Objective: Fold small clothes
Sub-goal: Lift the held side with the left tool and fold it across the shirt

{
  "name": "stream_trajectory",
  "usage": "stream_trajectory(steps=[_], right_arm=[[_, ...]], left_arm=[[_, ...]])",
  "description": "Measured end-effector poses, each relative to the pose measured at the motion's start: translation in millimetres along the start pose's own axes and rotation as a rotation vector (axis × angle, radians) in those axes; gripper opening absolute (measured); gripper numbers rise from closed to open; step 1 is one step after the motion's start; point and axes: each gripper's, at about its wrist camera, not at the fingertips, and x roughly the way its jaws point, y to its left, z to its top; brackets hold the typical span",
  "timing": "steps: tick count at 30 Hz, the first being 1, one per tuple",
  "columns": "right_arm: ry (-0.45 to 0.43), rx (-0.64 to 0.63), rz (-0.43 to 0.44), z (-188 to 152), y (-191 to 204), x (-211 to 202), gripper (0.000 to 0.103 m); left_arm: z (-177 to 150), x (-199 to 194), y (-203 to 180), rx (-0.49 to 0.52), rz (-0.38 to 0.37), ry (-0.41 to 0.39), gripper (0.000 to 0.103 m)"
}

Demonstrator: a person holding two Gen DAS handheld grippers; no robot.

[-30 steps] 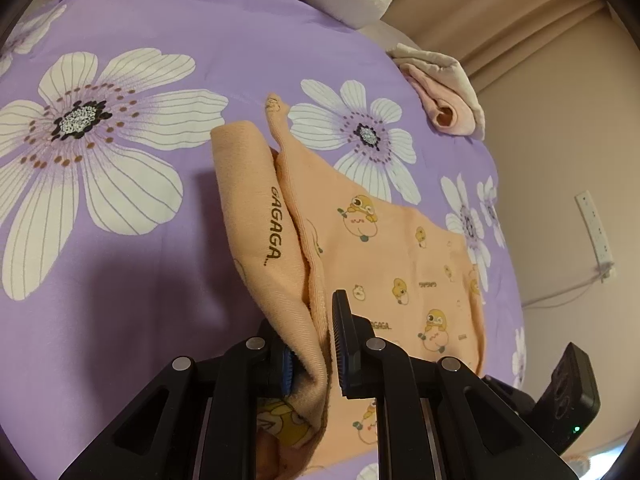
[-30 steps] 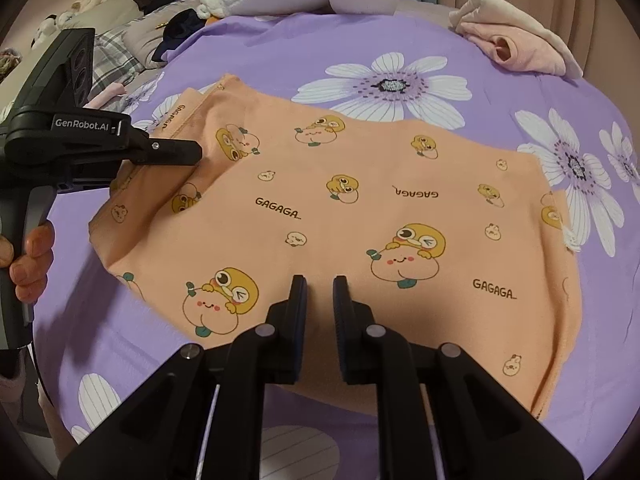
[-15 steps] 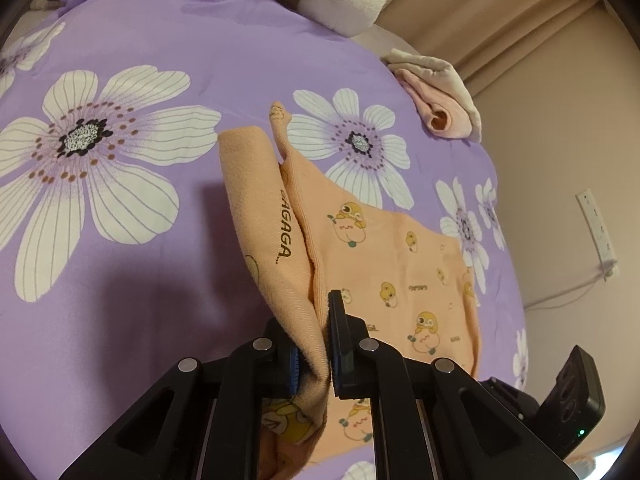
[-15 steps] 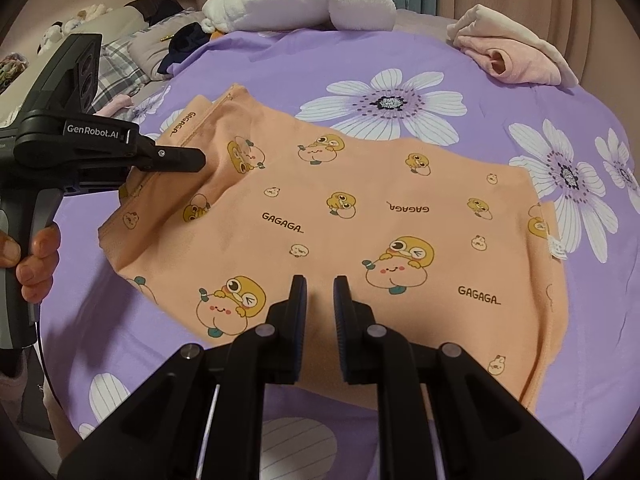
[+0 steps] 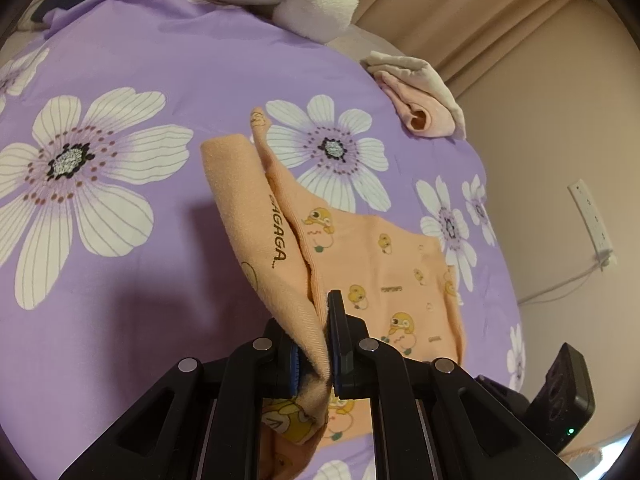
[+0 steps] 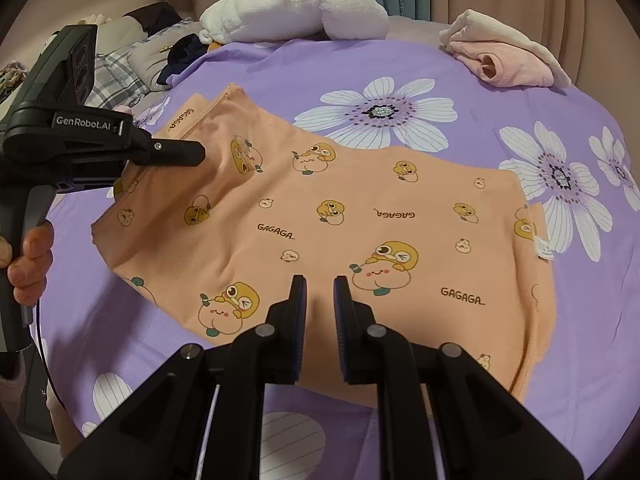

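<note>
An orange garment (image 6: 360,220) printed with cartoon ducks and "GAGAGA" lies spread on the purple flowered bedsheet (image 6: 440,60). My left gripper (image 5: 322,344) is shut on the garment's left edge (image 5: 280,264) and holds it lifted off the sheet; it also shows in the right wrist view (image 6: 176,152). My right gripper (image 6: 320,300) hovers over the garment's near edge with its jaws slightly apart and nothing between them.
A folded pink and cream garment (image 6: 504,56) lies at the far right of the bed. A white plush pillow (image 6: 296,8) sits at the back. Dark and plaid clothes (image 6: 160,52) are piled at the back left. A wall socket (image 5: 592,216) is on the right wall.
My left gripper has closed tighter on the garment's edge and lifted it higher. The right gripper has drawn back slightly from the garment.
</note>
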Motion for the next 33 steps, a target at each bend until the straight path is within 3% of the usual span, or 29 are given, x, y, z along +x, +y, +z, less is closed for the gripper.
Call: stream_trajectory(steps=[33], right_arm=[[-0.032, 0.108, -0.008, -9.0, -53.1, -15.4, 0.015]], left_arm=[[-0.2, 26.3, -73.0, 0.125, -0.021, 0.035, 0.009]])
